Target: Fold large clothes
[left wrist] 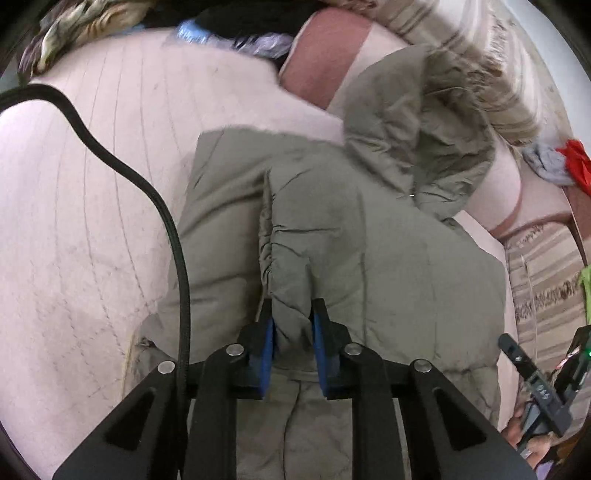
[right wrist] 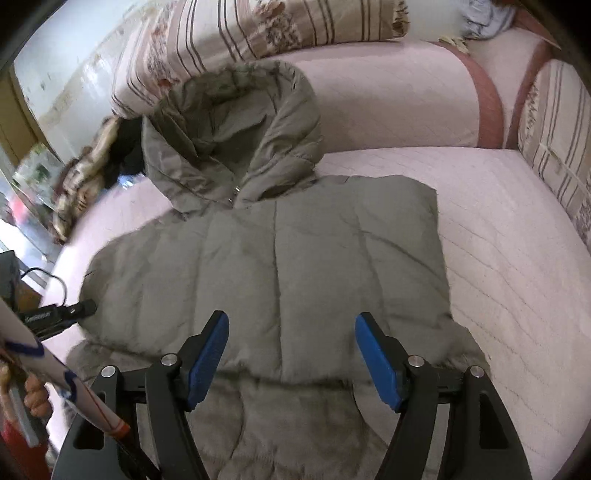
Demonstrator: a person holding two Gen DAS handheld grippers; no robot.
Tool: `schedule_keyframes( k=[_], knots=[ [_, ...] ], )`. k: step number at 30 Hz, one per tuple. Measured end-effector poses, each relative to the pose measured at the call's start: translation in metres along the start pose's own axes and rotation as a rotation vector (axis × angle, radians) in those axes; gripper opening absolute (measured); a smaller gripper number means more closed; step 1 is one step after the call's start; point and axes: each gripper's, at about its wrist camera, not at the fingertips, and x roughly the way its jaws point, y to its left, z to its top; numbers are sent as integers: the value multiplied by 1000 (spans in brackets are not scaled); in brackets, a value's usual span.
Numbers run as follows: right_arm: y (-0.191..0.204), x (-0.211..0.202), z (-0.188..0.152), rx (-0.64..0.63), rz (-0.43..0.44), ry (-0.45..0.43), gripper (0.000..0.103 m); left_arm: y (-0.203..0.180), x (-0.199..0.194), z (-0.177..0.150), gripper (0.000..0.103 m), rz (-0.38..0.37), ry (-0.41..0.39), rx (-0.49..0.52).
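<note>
Olive puffer jacket [right wrist: 266, 258] lies flat on the pink quilted sofa seat [right wrist: 498, 229], hood [right wrist: 236, 136] up toward the backrest and propped against it, sleeves already folded in across the body. Zipper pull visible at the neck, just under the hood.

Left tongs [left wrist: 292, 332]: nearly closed, blue pads [left wrist: 267, 347] pinching a raised ridge of jacket fabric at the sleeve fold (fabric bunches up between the pads, so it's a grip, not just contact). Black cable [left wrist: 173, 236] loops over the seat to the left of the jacket in that view.

Right tongs [right wrist: 291, 354]: wide open, nothing between the pads, hovering over the lower part of the jacket near the hem. Can't tell if the tips touch the fabric.

Around it: striped floral cushions [right wrist: 258, 29] along the backrest and at the right end of the sofa, a heap of patterned cloth [right wrist: 85, 177] at the far left end. Person's hand [right wrist: 37, 398] on the other tool's handle shows at the lower left edge of the right wrist view, slightly blurred.
</note>
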Motion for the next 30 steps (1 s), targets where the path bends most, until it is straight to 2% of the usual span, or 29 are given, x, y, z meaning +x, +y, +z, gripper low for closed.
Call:
schedule_keyframes(
  k=[4,10,14,17,19,22,25,30],
  knots=[
    [3,29,-1,-3,-57,30,76,-5,7,-1,23,35,-21,20],
    [5,55,-5,-47,-124,59,86,-15,4,-3,31,117,-66,57],
    [8,45,0,-50,-150,66,86,-22,-31,-12,33,181,-101,101],
    [-3,3,-3,12,-94,7,86,-23,-82,-30,38,194,-177,155],
    [-8,-35,-19,24,-72,-25,86,-20,-112,-47,56,218,-239,182],
    [-18,-72,-51,31,-71,-29,86,-3,-149,-80,69,274,-292,210],
    [-39,-98,-94,71,-93,5,86,23,-154,-107,69,301,-233,205],
    [-85,-127,-163,188,-190,66,86,74,-142,-158,69,305,-112,130]
  ],
)
